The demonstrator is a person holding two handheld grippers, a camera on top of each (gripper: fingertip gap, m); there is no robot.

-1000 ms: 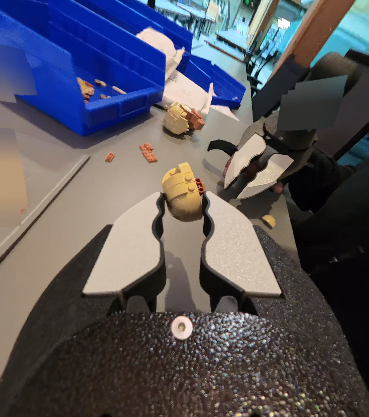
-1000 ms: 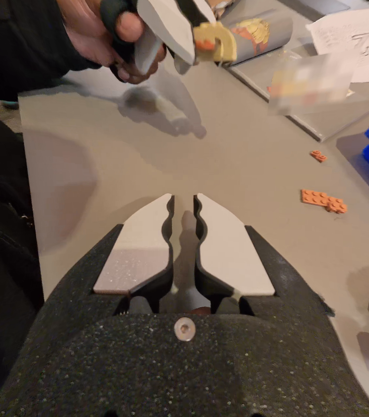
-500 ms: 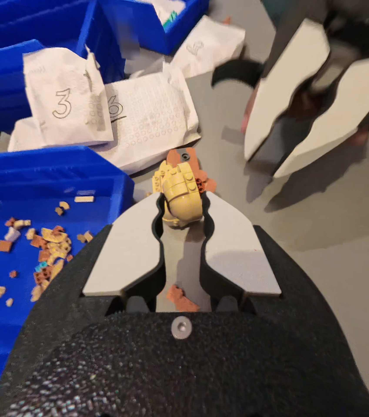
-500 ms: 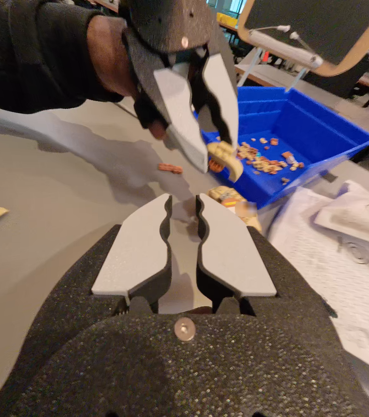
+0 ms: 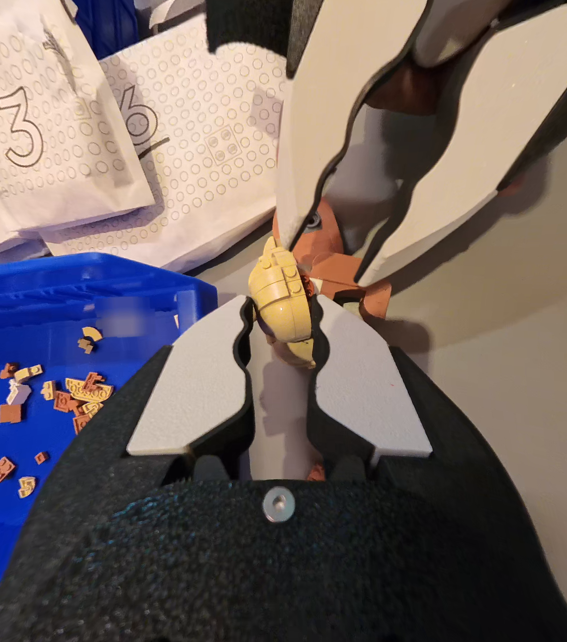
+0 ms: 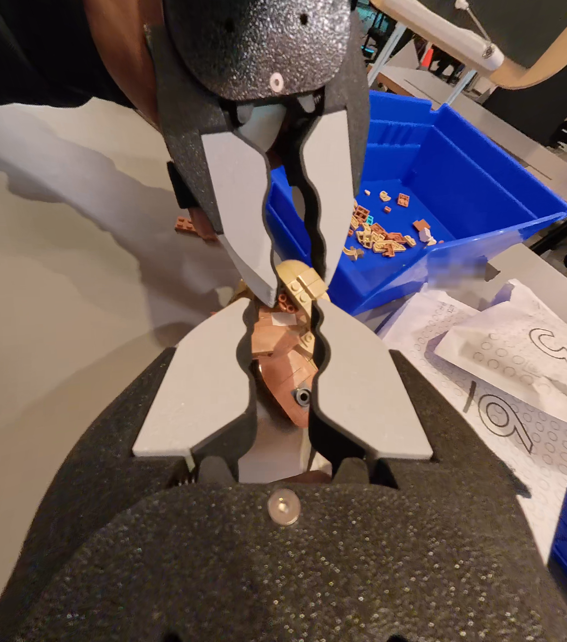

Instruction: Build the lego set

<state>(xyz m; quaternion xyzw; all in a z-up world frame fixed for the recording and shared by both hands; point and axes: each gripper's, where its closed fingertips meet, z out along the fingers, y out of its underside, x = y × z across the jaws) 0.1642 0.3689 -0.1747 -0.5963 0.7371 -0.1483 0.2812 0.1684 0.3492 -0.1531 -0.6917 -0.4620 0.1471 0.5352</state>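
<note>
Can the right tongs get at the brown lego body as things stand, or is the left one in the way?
Probably yes. The right tongs already straddle the brown lego body, fingers either side. The left tongs, shut on the tan rounded piece, crowd only the tip end.

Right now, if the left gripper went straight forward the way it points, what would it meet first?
Probably the brown lego assembly on the table, framed by the right gripper. The left gripper is shut on the tan lego piece, which would touch first. Depth is unclear; they may already touch.
</note>
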